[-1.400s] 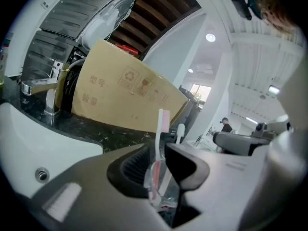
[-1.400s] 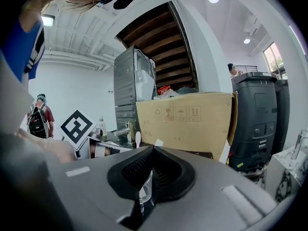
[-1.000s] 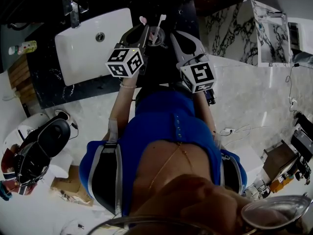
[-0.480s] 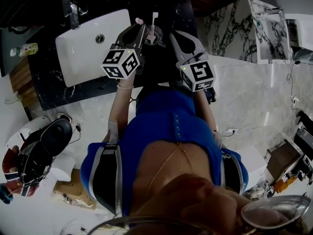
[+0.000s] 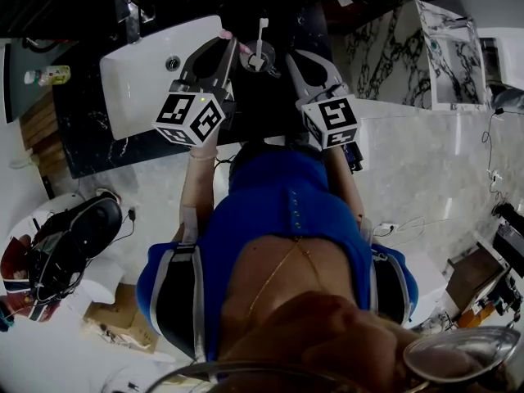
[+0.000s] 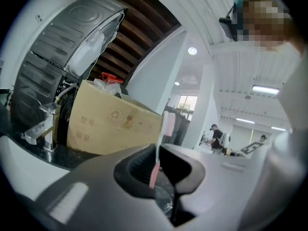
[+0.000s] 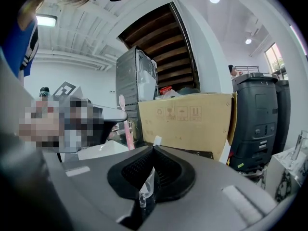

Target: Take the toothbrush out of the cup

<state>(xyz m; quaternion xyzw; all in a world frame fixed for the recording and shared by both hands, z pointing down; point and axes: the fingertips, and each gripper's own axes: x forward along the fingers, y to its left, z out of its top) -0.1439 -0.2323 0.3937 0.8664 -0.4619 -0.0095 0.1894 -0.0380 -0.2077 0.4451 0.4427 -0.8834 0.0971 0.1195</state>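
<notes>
The left gripper (image 6: 159,152) has its fingers pressed shut on the handle of a pink toothbrush (image 6: 165,124). The brush stands nearly upright between them, with its head above the fingertips and the short end of the handle below. In the head view the left gripper (image 5: 221,46) holds this toothbrush (image 5: 223,33) over the right edge of the white sink (image 5: 147,80). The brush is out of the cup (image 5: 255,62) and just to its left.

The right gripper (image 7: 154,150) has its fingers pressed together too. The clear wall of the cup (image 7: 146,182) shows in the slit between them, so they pinch the cup at its rim. A white toothbrush (image 7: 157,140) pokes up just past the fingertips. In the head view the right gripper (image 5: 293,62) meets the cup's right side, and the white toothbrush (image 5: 260,35) stands inside the cup, leaning toward the far edge.

The cup stands on the dark counter (image 5: 90,137), just right of the sink, between the two grippers. The right gripper view also catches the pink toothbrush (image 7: 126,124) to its left, held well above the sink. A cardboard box (image 6: 106,124) sits behind the counter. A small bottle (image 5: 47,75) lies at the counter's far left.
</notes>
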